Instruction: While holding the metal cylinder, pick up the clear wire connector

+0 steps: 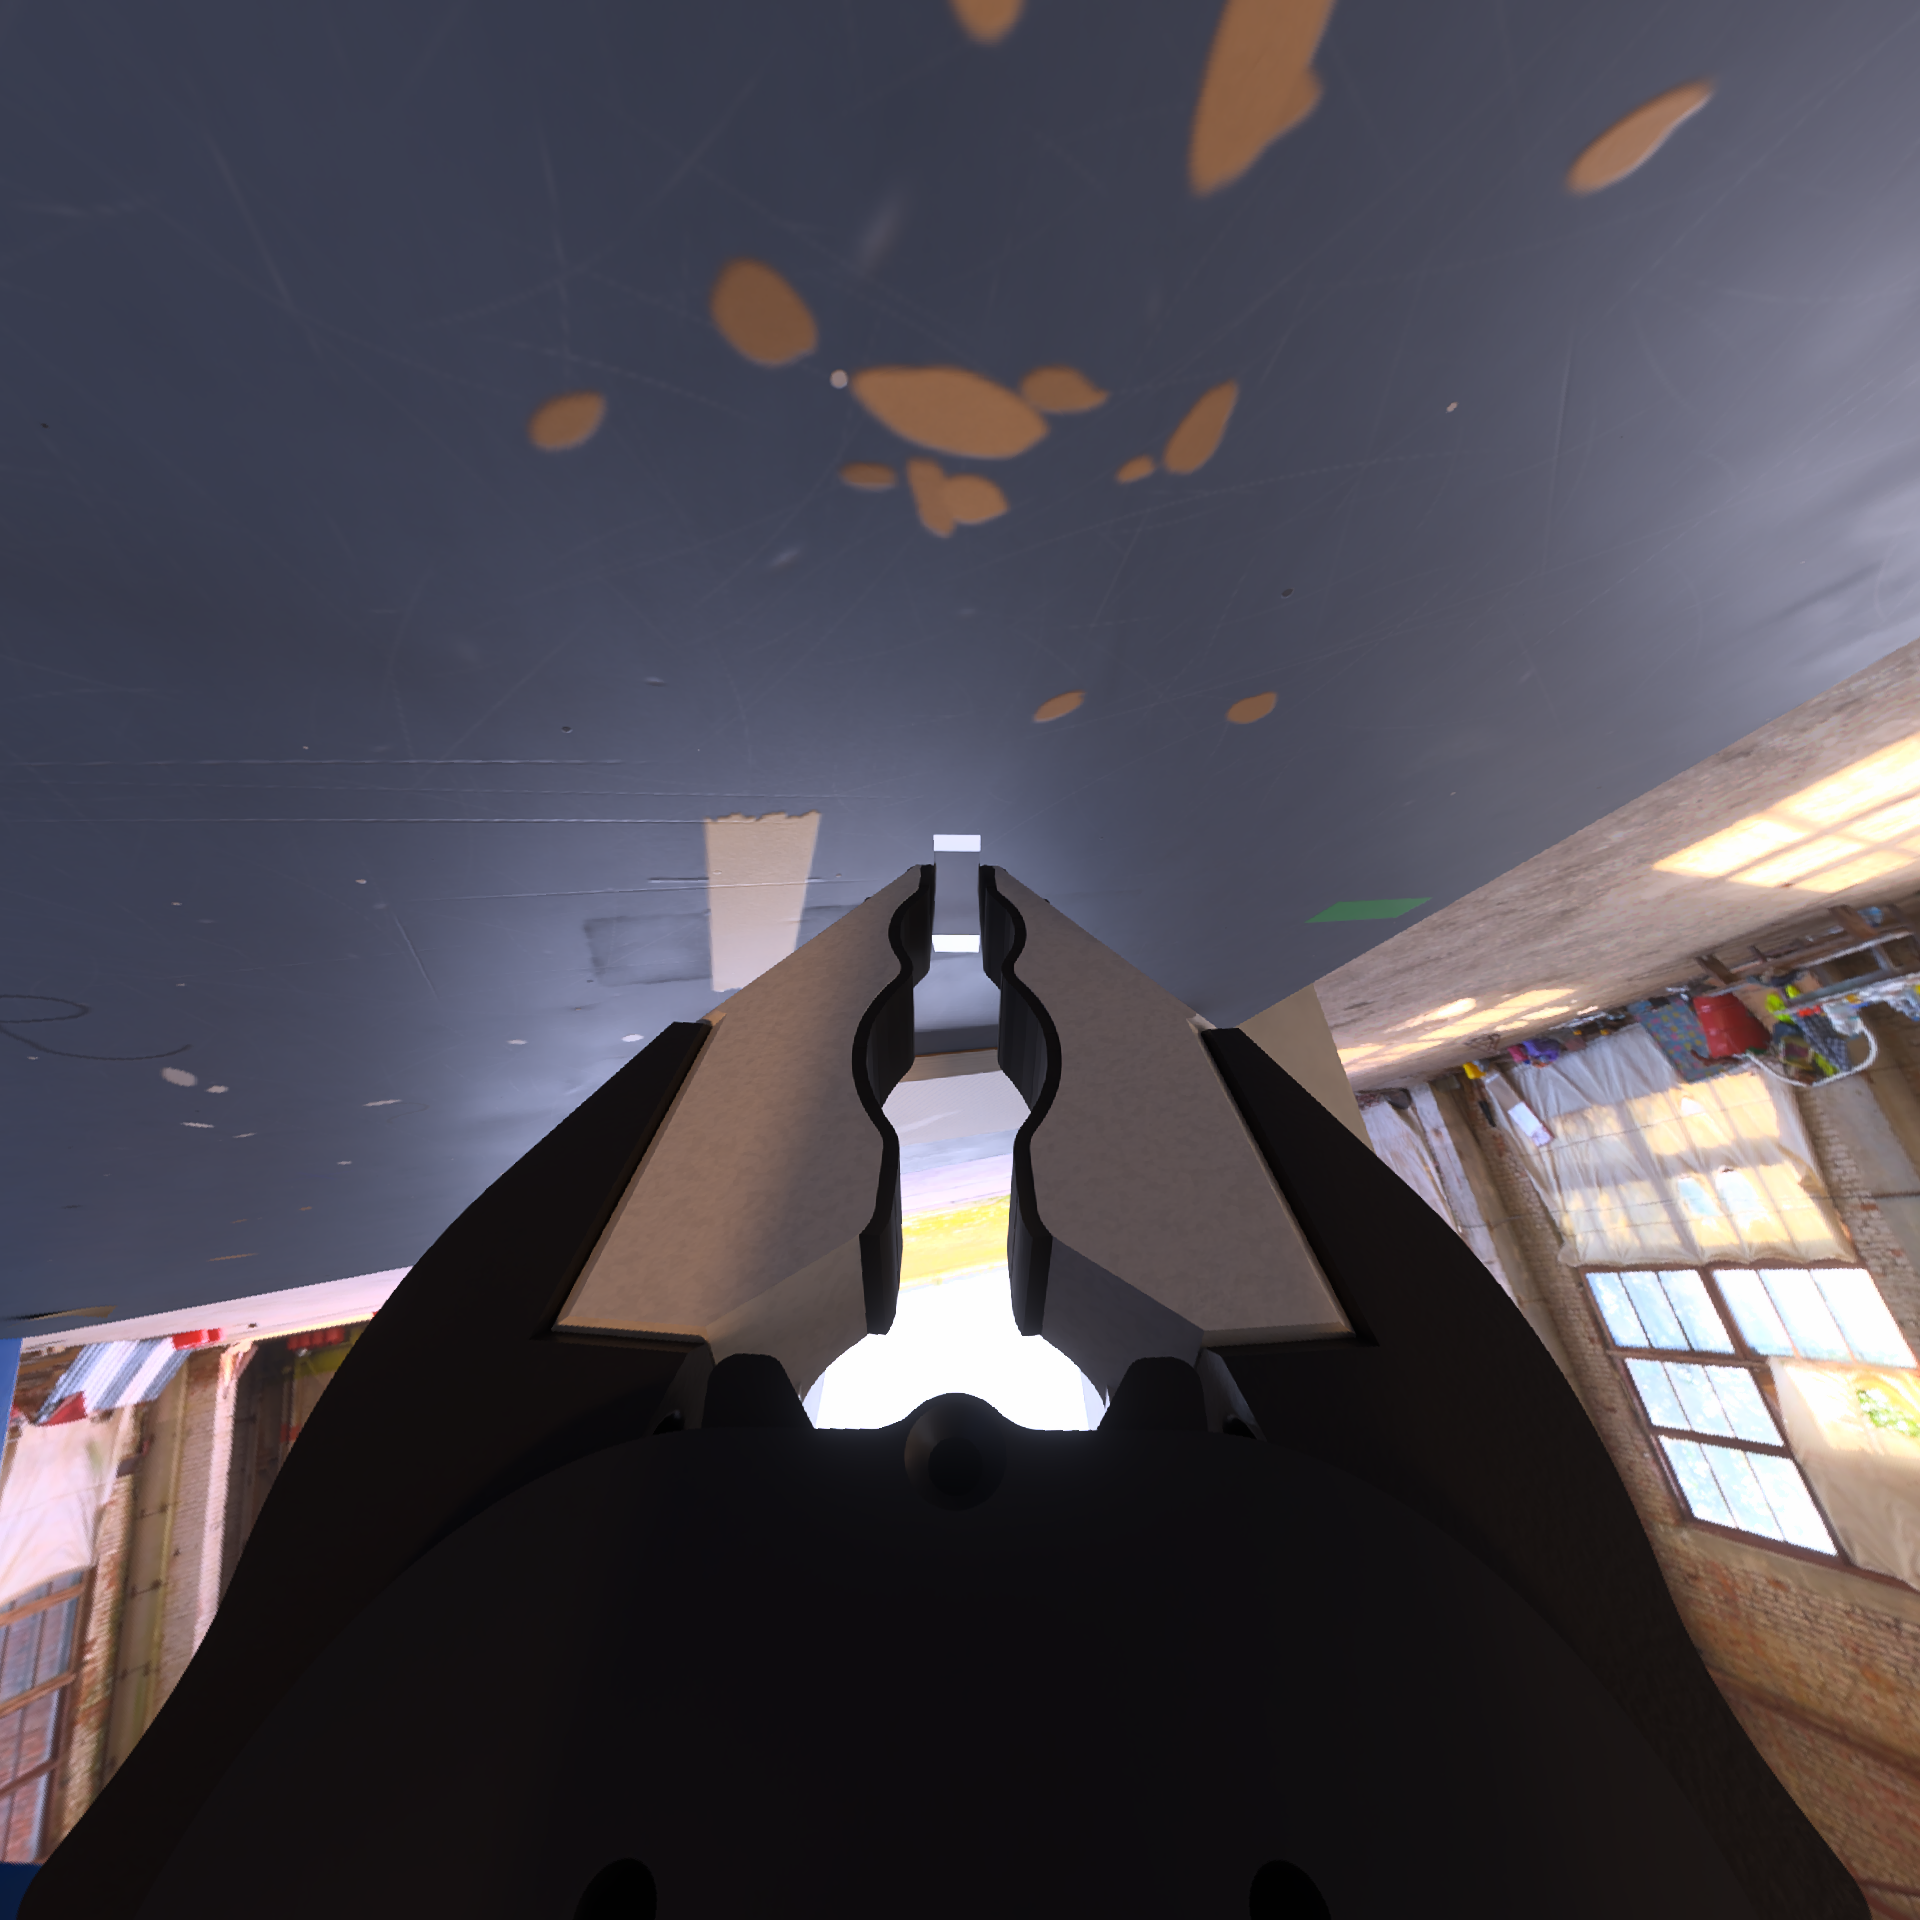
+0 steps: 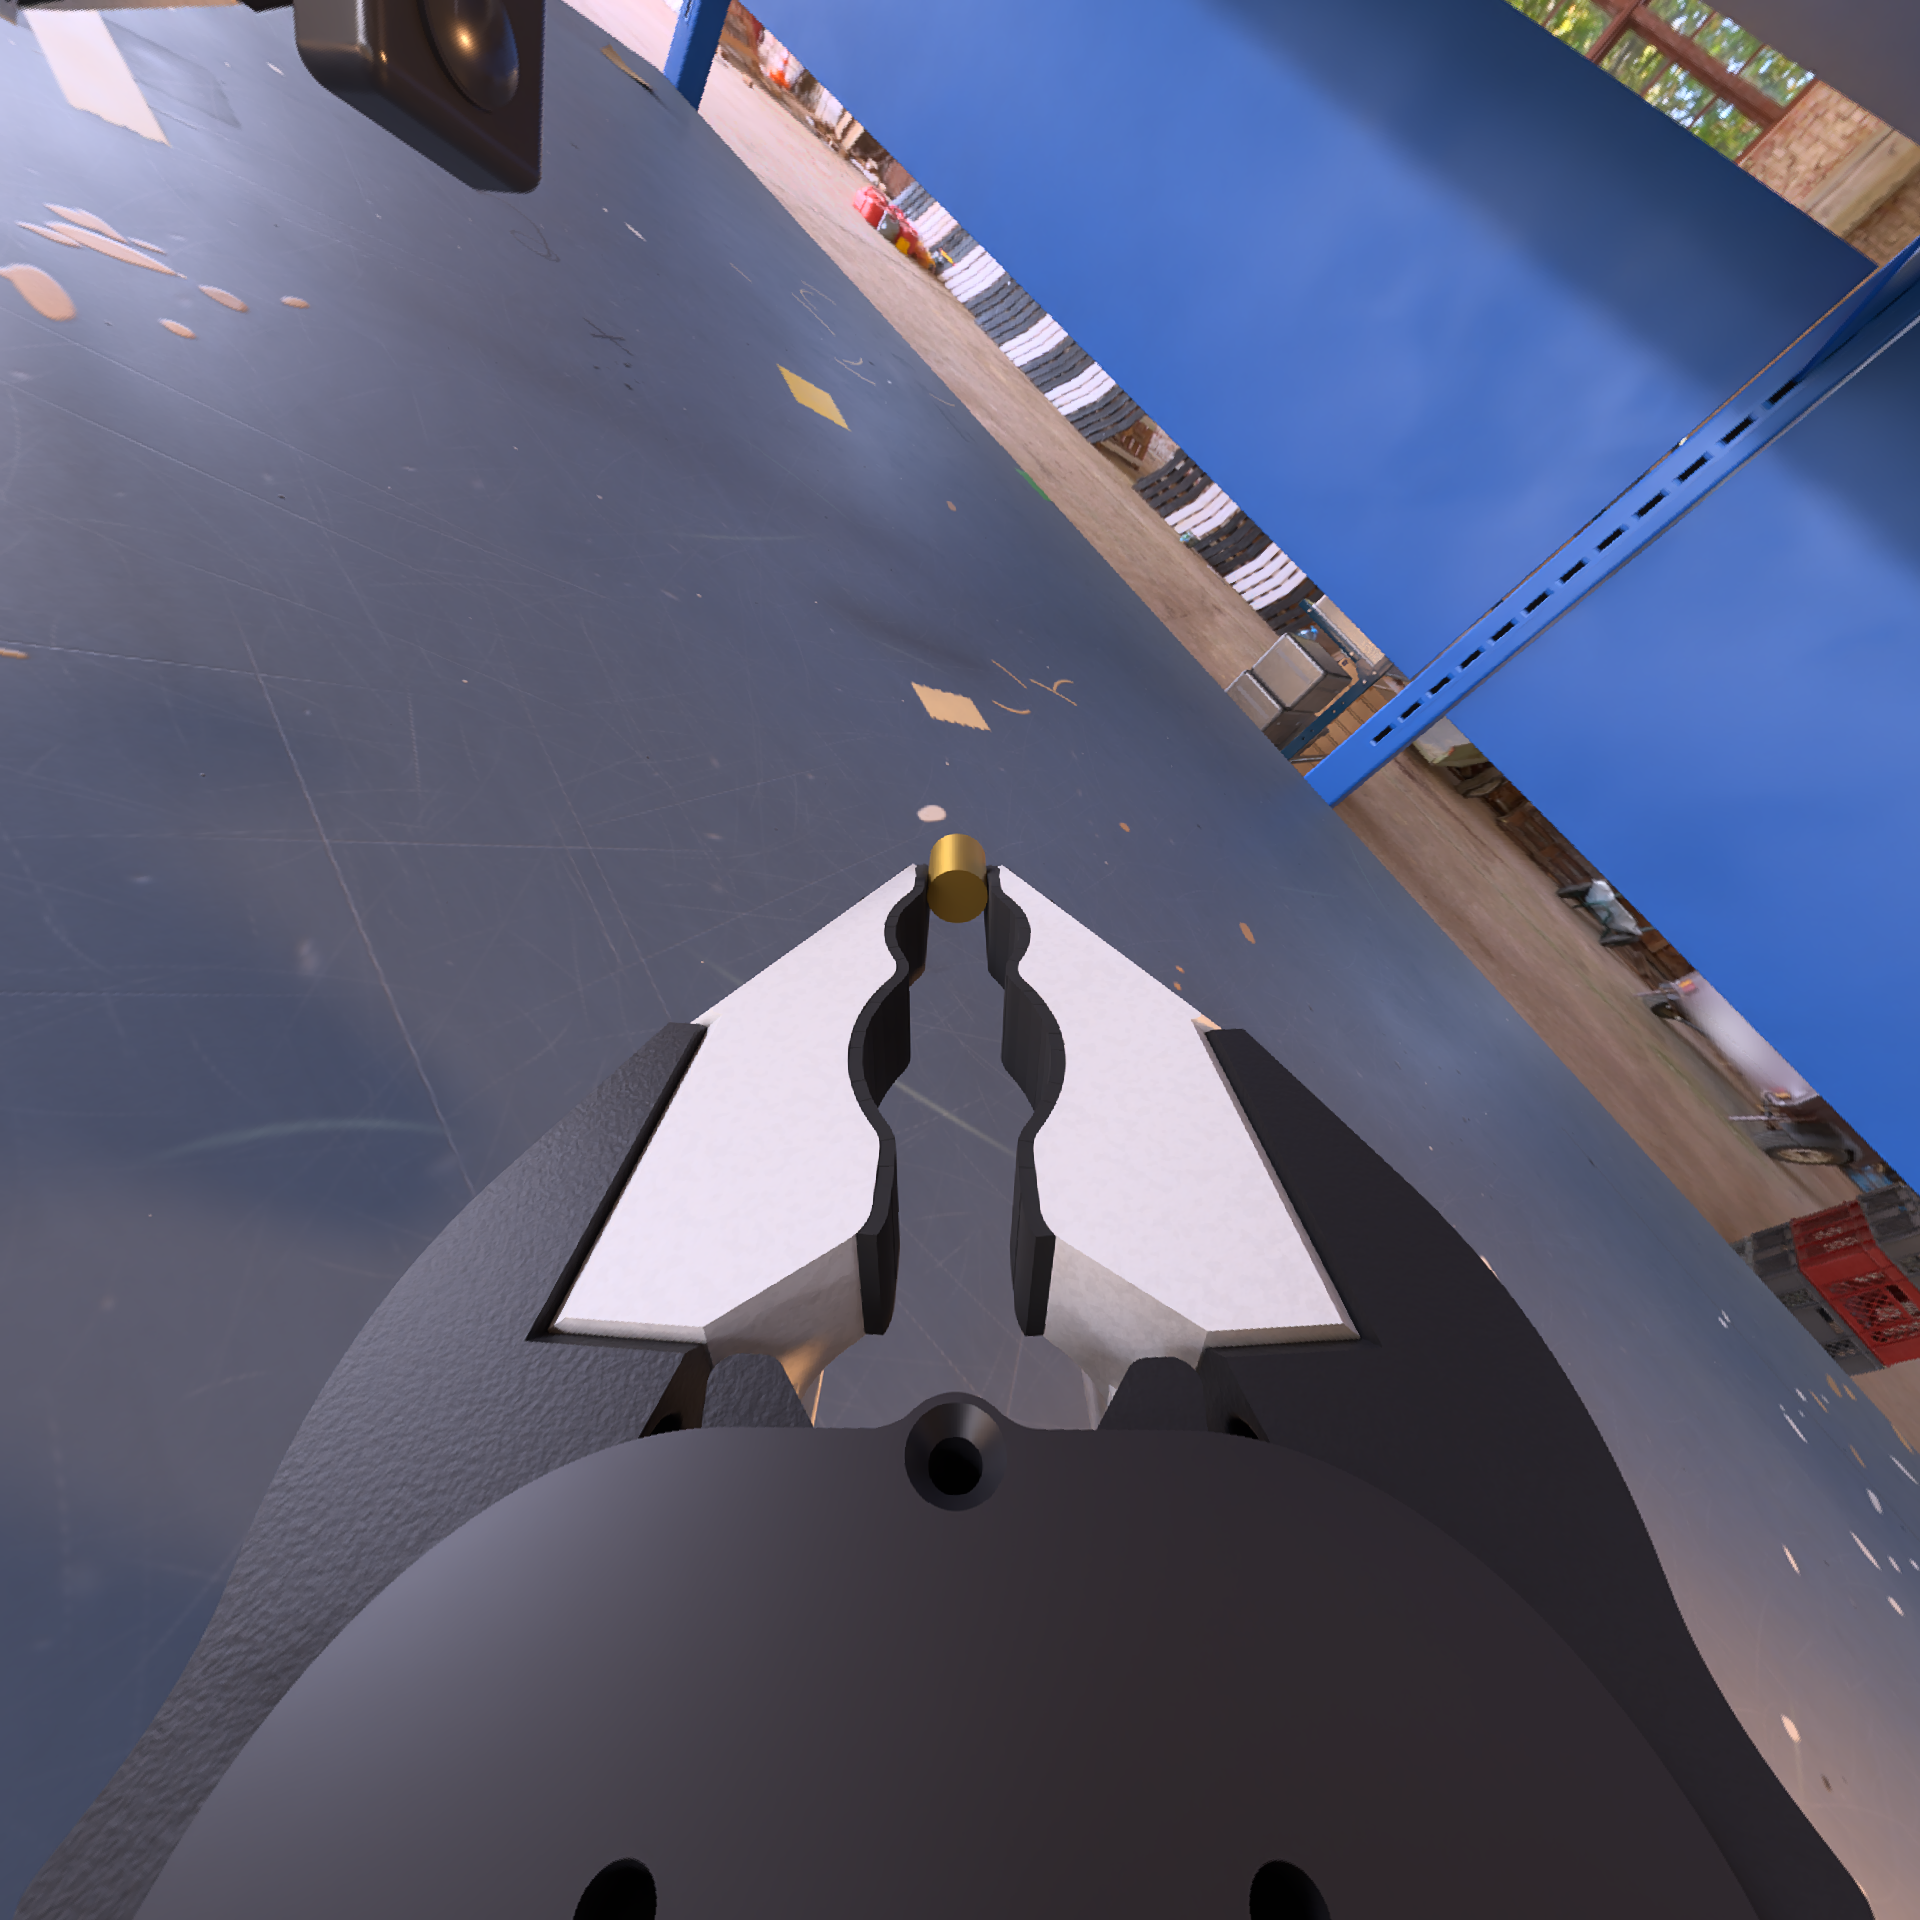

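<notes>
The right gripper [image 2: 957, 883] is clenched on the metal cylinder [image 2: 956, 879], a small brass-coloured piece pinched at the very tips of the fingers [image 2: 1101, 1122], its round end face turned toward the camera and its body pointing away. The cylinder sits above the dark grey table [image 2: 416, 675], a scratched surface with tan worn patches and a few pale tape scraps. At the far left corner of the right wrist view a dark, boxy body [image 2: 426, 83] of the other gripper shows, well apart from the cylinder. To the right, past the table edge, stand blue shelving [image 2: 1600, 540] and a red crate [image 2: 1860, 1288] on a brownish floor. In the left wrist view, the left gripper [image 1: 957, 883] is closed around the clear wire connector [image 1: 957, 894], a small see-through block with bright white edges at its near and far ends, held between the fingertips [image 1: 914, 904]; the far end pokes just beyond the tips. Whether the connector rests on the table or is raised off it cannot be told from this angle. A pale tape strip [image 1: 756, 899] lies on the table just left of the fingers, and a small green patch [image 1: 1366, 909] lies to the right near the table edge. Brick walls with paned windows [image 1: 1725, 1382] fill the background at the right.
</notes>
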Robot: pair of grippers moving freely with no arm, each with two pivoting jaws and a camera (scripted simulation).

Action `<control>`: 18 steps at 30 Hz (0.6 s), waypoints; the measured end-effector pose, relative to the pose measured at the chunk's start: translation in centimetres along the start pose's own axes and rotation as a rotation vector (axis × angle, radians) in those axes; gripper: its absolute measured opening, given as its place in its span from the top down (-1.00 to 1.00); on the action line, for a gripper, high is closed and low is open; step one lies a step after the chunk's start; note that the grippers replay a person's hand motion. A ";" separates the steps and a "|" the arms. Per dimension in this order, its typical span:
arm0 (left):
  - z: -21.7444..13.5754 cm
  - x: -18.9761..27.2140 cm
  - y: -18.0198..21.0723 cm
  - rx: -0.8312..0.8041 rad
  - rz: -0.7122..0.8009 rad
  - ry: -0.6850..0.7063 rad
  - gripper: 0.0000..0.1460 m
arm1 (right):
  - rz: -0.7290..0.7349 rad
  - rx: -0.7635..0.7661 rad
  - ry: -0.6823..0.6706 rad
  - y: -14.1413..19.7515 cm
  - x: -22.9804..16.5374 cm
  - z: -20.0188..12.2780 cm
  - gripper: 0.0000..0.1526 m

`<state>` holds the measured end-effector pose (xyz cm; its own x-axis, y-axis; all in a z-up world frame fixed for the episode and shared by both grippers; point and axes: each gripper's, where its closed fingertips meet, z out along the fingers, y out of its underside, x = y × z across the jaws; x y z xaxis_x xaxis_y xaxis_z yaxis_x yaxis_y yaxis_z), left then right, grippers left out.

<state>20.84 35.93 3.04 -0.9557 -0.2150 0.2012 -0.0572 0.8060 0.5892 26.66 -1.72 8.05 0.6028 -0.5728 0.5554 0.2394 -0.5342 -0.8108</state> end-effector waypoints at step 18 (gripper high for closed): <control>0.2 -0.1 0.0 -0.022 0.025 0.018 0.89 | -0.004 0.004 0.000 0.0 -0.1 0.0 0.87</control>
<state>20.90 36.06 2.82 -0.9514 -0.2052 0.2296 -0.0272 0.7986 0.6012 26.60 -1.72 8.03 0.6015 -0.5709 0.5588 0.2447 -0.5343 -0.8091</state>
